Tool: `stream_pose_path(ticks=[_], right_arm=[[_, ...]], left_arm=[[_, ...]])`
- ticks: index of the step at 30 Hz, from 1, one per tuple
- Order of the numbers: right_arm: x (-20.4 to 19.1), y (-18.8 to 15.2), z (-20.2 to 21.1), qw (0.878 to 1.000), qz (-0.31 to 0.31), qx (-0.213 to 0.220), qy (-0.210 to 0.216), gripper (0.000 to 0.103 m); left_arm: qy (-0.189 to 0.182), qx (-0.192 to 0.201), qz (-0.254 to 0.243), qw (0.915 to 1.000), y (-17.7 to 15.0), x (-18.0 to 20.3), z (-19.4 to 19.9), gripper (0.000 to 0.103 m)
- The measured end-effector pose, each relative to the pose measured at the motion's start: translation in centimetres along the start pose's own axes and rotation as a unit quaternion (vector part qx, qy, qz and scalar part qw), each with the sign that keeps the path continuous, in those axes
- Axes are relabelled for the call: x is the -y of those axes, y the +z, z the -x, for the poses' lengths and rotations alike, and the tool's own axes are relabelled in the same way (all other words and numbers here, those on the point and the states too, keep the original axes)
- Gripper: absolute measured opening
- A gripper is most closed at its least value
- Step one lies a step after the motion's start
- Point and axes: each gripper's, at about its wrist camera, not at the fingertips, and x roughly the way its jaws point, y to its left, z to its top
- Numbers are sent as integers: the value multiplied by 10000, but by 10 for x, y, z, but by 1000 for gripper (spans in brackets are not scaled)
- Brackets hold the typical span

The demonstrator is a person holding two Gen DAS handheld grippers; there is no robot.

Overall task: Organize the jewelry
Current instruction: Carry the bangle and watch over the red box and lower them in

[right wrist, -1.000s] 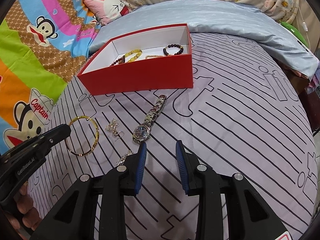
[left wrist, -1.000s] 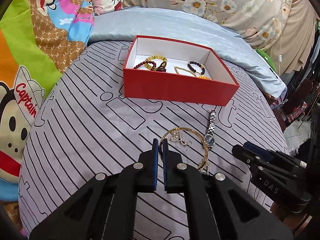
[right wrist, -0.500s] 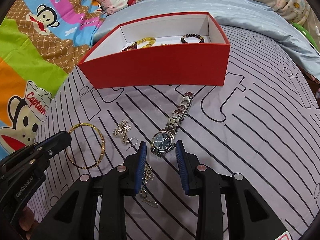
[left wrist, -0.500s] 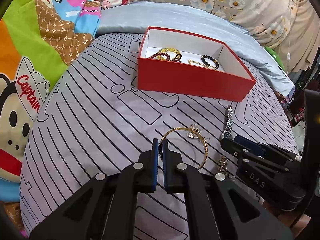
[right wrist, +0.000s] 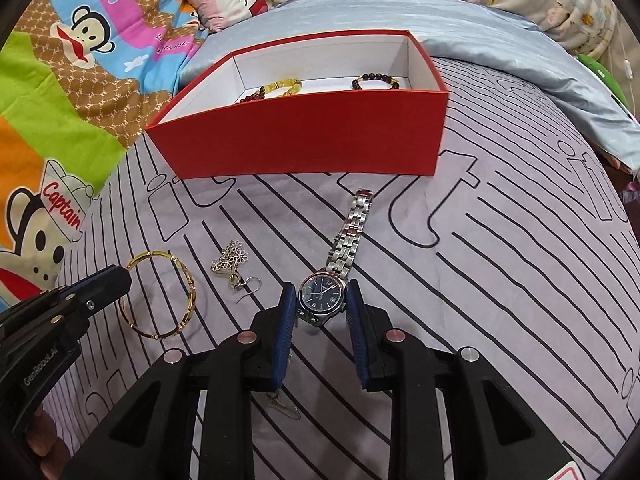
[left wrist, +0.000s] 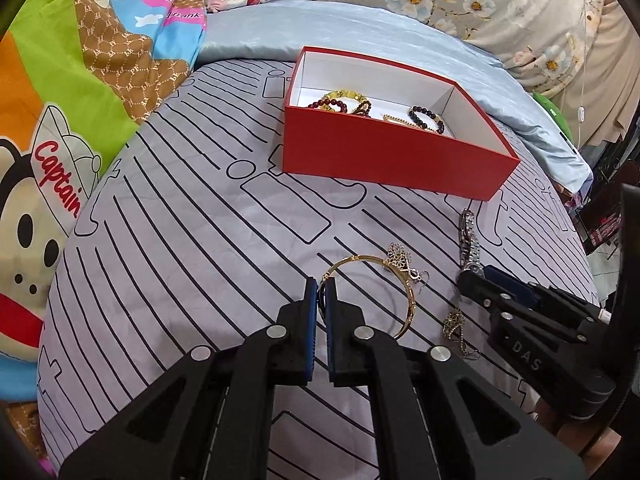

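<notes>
The right gripper (right wrist: 320, 312) had just been closing, its blue pads standing on either side of the dark dial of the wristwatch (right wrist: 323, 295), right against the case, though whether they yet pressed on it could not be told. The watch lay flat on the striped bedspread (right wrist: 500, 280), its steel band running away from the jaws and slightly rightward toward the red box (right wrist: 304, 148), so its long axis lay roughly along the line of the fingers and the pads met it across the short width of the case. The right hand was plainly the nearer to it. The left gripper (left wrist: 320, 292) was pinched shut on the near rim of the gold bangle (left wrist: 404, 280), which rested on the bedspread beside it. Between the two tools lay a flower-shaped earring (right wrist: 232, 262), and a second one lay partly hidden under the right gripper. Beyond, well apart from both tools, the box sat open with beaded bracelets (right wrist: 280, 88) already inside. The lift toward the box probably depended on a grip squarely across the case.
</notes>
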Motion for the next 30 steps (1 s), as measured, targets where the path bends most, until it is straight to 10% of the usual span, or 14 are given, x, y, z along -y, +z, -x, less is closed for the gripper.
stream_pose_path(ticks=[30], right_arm=[[16, 77, 95, 9927, -56, 1134, 406, 24]], left_arm=[[-369, 716, -99, 9967, 76, 28, 48, 3]])
